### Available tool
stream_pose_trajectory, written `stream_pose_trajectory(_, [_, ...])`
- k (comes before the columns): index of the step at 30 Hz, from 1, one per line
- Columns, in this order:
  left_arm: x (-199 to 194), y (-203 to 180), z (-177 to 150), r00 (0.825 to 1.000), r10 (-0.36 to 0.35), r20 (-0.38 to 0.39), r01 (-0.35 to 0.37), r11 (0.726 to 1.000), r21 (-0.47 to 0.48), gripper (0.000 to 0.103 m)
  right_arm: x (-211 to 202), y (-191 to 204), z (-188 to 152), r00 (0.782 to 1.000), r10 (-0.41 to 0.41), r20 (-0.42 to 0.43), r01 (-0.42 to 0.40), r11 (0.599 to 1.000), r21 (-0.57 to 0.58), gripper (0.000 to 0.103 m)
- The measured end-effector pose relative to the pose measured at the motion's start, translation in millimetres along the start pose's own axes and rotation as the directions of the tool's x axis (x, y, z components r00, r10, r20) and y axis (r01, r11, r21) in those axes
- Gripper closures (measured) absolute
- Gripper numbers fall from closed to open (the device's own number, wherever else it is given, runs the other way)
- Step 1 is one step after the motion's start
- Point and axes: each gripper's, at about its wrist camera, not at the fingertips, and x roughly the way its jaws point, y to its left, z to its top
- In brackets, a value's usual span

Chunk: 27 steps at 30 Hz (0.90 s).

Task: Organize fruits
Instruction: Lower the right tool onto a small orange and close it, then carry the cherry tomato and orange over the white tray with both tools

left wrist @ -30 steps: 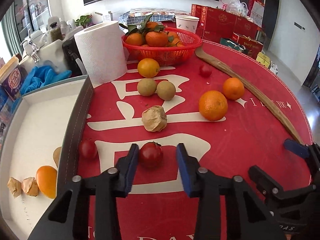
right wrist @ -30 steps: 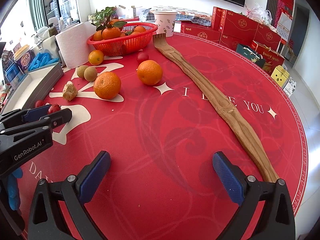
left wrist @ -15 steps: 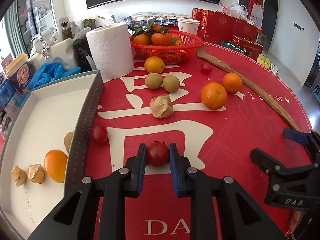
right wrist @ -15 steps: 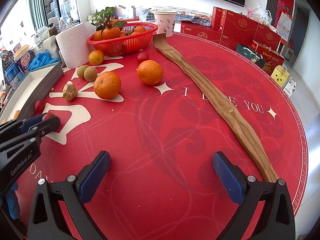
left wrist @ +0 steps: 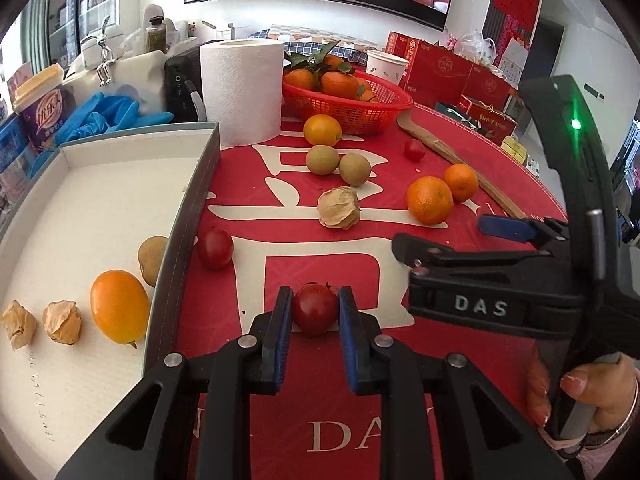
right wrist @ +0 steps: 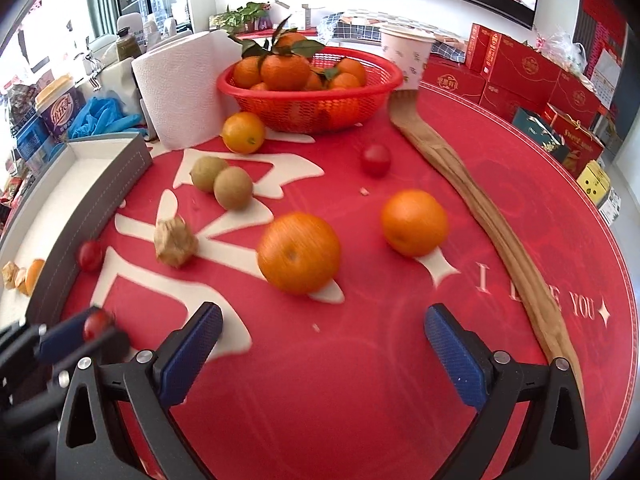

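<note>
My left gripper (left wrist: 314, 312) is shut on a cherry tomato (left wrist: 315, 309) and holds it over the red table mat, right of the white tray (left wrist: 92, 200). It also shows in the right wrist view (right wrist: 96, 322). The tray holds an orange fruit (left wrist: 119, 306), two papery husked fruits (left wrist: 62, 322) and a brown fruit (left wrist: 152, 254). My right gripper (right wrist: 320, 344) is open and empty, a little in front of a large orange (right wrist: 298, 254). Another cherry tomato (left wrist: 215, 247) lies beside the tray wall.
On the mat lie a husked fruit (right wrist: 175, 242), two kiwis (right wrist: 233, 188), a second orange (right wrist: 414, 222), a yellow-orange fruit (right wrist: 243, 133) and a cherry tomato (right wrist: 375, 159). A red basket of tangerines (right wrist: 310, 98), a paper towel roll (right wrist: 180, 92) and a long wooden piece (right wrist: 488, 216) stand behind.
My left gripper closed on the cherry tomato and lifted it slightly. My right gripper moved forward and left, toward the oranges, staying open.
</note>
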Motion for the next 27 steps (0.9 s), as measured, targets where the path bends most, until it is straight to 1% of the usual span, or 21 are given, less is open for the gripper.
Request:
stream_pose_trajectory(1, [-0.6,1.1,-0.4,1.000,-0.004,0.000,0.004,1.000,-0.004,0.078,1.4,3.4,2.9,1.000,0.002,0.006,-0.002,1.000,-0.002,0.007])
stream_pose_trajectory(3, [-1.1,1.6,-0.4,1.000,-0.006,0.000,0.006,1.000,-0.006,0.078,3.0,8.7,8.4,1.000,0.008,0.015,-0.007,1.000,-0.008,0.017])
stream_pose_trajectory(4, [-1.3,1.5,-0.7,1.000,-0.006,0.000,0.006,1.000,-0.005,0.078,4.0,11.1,10.6,1.000,0.009,0.020,-0.009,1.000,-0.009,0.019])
stream_pose_trajectory(5, [-1.7,1.4,-0.9,1.000,-0.005,0.000,0.005,1.000,-0.004,0.078,4.8,13.4,12.5,1.000,0.010,0.025,-0.010,1.000,-0.011,0.025])
stream_pose_trajectory(6, [-1.7,1.5,-0.9,1.000,-0.006,0.000,0.006,1.000,-0.005,0.078,5.3,15.7,14.5,0.999,0.012,0.032,-0.012,1.000,-0.013,0.034])
stream_pose_trajectory(7, [-2.1,1.8,-1.1,1.000,-0.008,0.000,0.008,1.000,-0.007,0.078,5.6,18.0,16.5,0.999,0.014,0.041,-0.013,1.000,-0.014,0.041])
stream_pose_trajectory(8, [-2.0,2.6,-0.8,1.000,-0.011,0.000,0.011,1.000,-0.009,0.078,5.4,19.0,17.7,0.999,0.012,0.048,-0.011,1.000,-0.011,0.059])
stream_pose_trajectory(9, [-2.0,3.1,-0.5,1.000,-0.013,0.000,0.013,1.000,-0.010,0.078,5.1,18.8,18.4,0.998,0.023,0.053,-0.022,1.000,-0.004,0.065])
stream_pose_trajectory(15, [-7.6,4.0,-1.1,1.000,-0.010,0.022,0.010,1.000,-0.011,0.078,-3.0,13.1,13.7,0.994,0.104,0.038,-0.106,0.993,0.060,0.065])
stream_pose_trajectory(22, [-34.7,8.2,3.1,0.994,-0.019,0.108,0.021,1.000,-0.016,0.078,-29.3,13.0,14.0,0.992,0.109,0.063,-0.113,0.991,0.065,0.065])
stream_pose_trajectory(27, [-52.9,21.6,6.6,0.986,-0.007,0.164,0.015,0.999,-0.049,0.078,-43.5,22.3,18.7,0.992,0.106,0.075,-0.110,0.993,0.050,0.065])
